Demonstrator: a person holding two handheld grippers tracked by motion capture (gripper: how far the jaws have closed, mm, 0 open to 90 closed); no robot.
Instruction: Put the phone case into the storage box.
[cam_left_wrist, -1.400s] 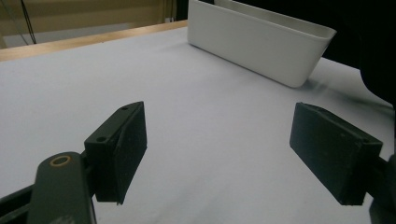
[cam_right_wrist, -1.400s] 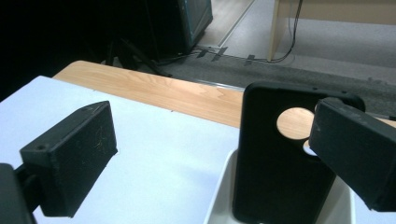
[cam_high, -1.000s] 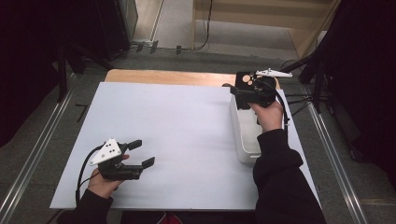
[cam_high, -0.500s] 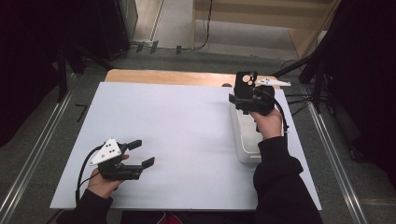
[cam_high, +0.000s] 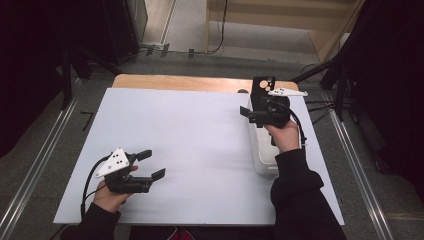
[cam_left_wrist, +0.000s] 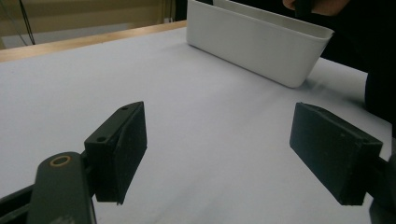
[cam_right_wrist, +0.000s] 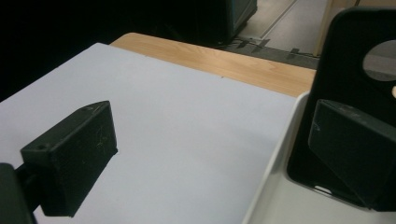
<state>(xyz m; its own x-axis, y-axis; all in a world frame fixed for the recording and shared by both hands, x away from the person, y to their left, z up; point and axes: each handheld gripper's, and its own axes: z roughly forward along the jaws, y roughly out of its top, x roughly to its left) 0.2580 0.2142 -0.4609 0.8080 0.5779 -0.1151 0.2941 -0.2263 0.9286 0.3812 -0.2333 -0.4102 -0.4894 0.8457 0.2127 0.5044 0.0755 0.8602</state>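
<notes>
I am watching the right gripper hovering at the far end of the white bin, where the black phone case is standing upright against the end wall. In the right gripper view its jaws are standing wide apart and clamping nothing: one is hanging over the white sheet, the other is sitting inside the bin just in front of the case, so the bin's long wall is running between them. I am judging the work to be at the reaching stage, with the grip on the case yet to come and its carrying after that. That straddled wall is what is standing in the way of a clean close. The left gripper is resting near the front of the sheet, well apart from the bin, jaws open and empty. The sheet between them is lying bare, with the wooden table edge beyond.
</notes>
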